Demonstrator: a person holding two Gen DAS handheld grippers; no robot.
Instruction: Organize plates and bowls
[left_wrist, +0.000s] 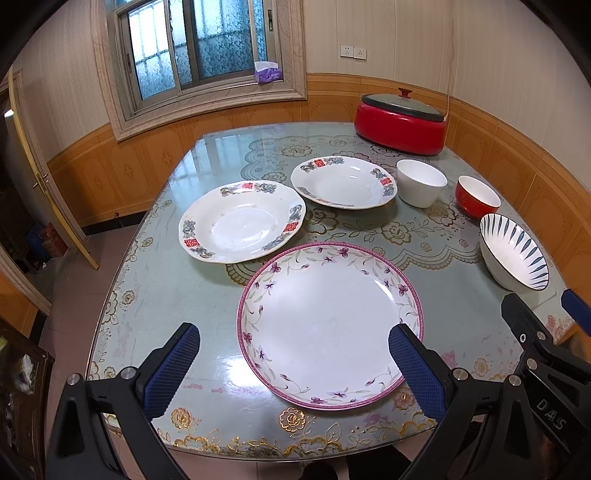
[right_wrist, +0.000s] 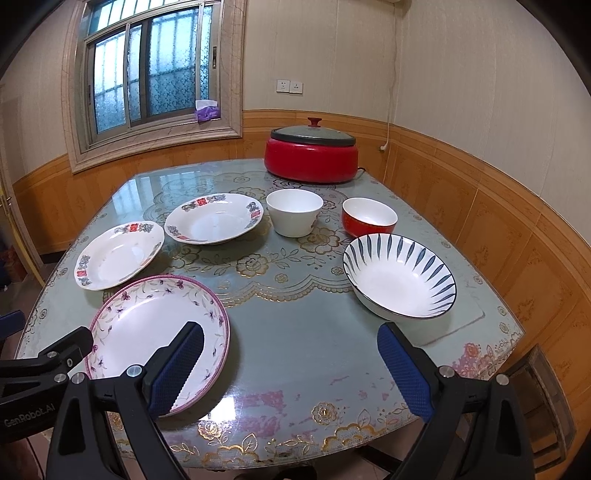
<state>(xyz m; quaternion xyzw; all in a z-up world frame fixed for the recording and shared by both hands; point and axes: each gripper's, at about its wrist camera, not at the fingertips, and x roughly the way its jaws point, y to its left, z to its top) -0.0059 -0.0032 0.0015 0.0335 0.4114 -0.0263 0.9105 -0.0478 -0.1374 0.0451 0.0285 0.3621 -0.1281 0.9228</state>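
Note:
A large pink-rimmed floral plate lies at the near table edge. Two white plates with red and blue marks lie behind it: one at the left, one farther back. A white bowl, a red bowl and a blue-striped bowl stand on the right. My left gripper is open above the floral plate's near side. My right gripper is open over the bare table between the floral plate and the striped bowl.
A red electric pot with a grey lid stands at the table's far side. The glass-topped table has walls behind and to the right, and a window at the back left. The right gripper's body shows in the left wrist view.

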